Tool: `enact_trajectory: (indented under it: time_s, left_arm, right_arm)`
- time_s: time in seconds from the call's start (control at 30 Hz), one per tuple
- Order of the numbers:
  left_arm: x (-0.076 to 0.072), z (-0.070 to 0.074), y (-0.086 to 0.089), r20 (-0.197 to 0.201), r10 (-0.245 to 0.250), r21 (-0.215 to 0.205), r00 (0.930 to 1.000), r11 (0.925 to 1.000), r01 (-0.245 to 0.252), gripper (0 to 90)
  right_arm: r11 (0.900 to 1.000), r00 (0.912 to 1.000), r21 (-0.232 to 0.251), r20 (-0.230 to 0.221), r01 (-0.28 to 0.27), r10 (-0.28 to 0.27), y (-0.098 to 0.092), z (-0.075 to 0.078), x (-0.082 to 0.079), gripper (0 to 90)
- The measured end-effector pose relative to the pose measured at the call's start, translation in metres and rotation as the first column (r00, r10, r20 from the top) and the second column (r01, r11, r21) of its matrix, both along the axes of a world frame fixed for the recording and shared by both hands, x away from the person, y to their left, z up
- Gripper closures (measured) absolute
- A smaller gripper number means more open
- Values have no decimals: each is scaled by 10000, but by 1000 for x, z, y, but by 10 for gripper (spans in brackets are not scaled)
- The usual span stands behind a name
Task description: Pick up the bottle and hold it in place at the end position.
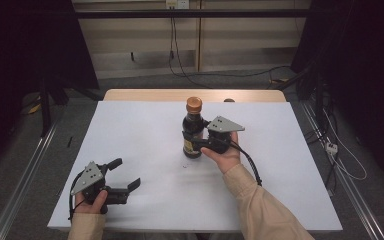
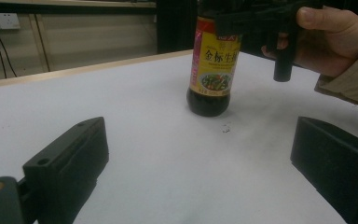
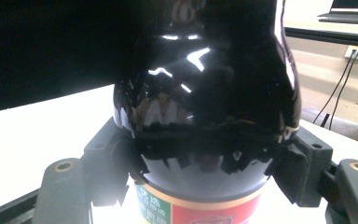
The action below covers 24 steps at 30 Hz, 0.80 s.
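Claw on the left is held open at the near left of the white table, its jaws spread wide with nothing between them and its hand resting at the table's edge. Farther in, near the table's middle, the right claw is seen closed on a dark sauce bottle, both jaws pressed against its sides. The bottle is stood upright on the table, an orange cap on top
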<state>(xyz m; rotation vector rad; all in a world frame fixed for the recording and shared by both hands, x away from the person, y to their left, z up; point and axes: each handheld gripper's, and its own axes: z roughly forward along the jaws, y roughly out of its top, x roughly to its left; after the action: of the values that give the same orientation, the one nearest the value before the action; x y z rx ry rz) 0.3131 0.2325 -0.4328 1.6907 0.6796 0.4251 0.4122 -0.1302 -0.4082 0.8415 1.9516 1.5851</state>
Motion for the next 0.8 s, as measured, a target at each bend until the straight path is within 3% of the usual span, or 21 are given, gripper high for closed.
enact_trajectory:
  time_s: [0.33, 0.53, 0.8]
  left_arm:
    - [1, -1, -2, -55, -79, -69, 10000, 9999, 78, 38]
    - [3, -1, -1, -90, -109, -53, 9999, 9999, 108, 38]
    - [3, 3, -4, -73, -69, -259, 9999, 9996, 67, 37]
  right_arm:
    - [10000, 9998, -30, -222, 0, -1, -1, 1, -1, 279]
    - [9995, 9994, -191, -259, 237, -242, -5, 3, -3, 173]
    - [9992, 9991, -226, -248, 338, -344, -12, 4, -9, 136]
